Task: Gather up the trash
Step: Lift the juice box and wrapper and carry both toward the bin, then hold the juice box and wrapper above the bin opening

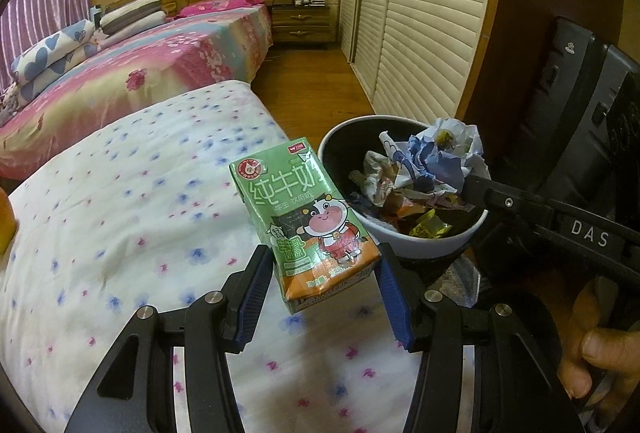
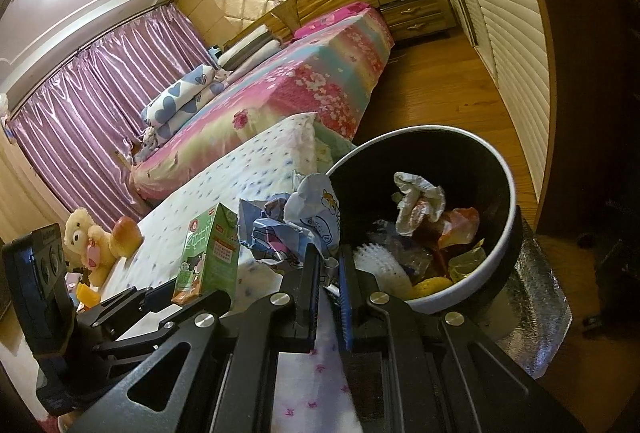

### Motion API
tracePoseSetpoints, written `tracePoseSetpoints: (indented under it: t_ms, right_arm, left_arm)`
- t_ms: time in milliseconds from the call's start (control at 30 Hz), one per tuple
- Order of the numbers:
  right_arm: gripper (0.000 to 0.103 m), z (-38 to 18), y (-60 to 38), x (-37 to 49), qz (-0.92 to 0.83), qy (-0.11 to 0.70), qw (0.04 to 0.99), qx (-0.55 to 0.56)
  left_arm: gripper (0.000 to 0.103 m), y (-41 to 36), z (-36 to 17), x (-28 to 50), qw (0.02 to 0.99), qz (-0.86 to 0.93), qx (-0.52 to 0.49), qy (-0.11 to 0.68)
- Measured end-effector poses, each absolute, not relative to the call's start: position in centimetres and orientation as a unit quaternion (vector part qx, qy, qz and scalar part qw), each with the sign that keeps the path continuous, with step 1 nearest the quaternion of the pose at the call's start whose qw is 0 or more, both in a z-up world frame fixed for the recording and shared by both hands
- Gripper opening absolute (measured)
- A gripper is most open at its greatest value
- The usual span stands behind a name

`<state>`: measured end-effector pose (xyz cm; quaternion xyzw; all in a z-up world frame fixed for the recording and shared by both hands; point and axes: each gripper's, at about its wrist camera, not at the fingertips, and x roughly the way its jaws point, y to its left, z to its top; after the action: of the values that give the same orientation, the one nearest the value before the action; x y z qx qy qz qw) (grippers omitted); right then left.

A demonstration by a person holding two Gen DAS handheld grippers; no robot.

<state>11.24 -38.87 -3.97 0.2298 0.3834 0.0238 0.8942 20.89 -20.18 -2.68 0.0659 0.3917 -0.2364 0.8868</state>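
Your left hand-held gripper [image 1: 320, 273] is clamped on a green milk carton [image 1: 304, 221], a glossy rectangular box with a cartoon cow and an orange band at the bottom, its blue ribbed pads pressing the lower sides. It's tilted over the quilt [image 1: 120, 213], soft white fabric with small blue and pink flowers, just beside the trash bin [image 1: 420, 247]. Your right hand-held gripper [image 2: 329, 265] has its fingers pinched nearly together on a crumpled paper ball [image 2: 296, 221], white and blue, sharply creased, held at the bin's rim. The bin is round, pale outside and dark inside, with wrinkled wrappers [image 2: 420, 201] piled in it; what those wrappers are is hard to make out. The bin's base is hidden behind the grippers, and only your fingers [image 1: 600, 349] show at the frame edge.
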Motion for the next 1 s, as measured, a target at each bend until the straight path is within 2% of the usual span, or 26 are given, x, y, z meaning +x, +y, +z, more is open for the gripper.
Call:
tracePoseSetpoints:
  t_ms: [1000]
  right_arm:
    - [0.009,-3.9,-42.8,10.3,-0.026,0.377,0.894,0.24]
  left_arm:
    - [0.051,-24.8,-2.9,22.5,0.877,-0.265,0.092,0.39]
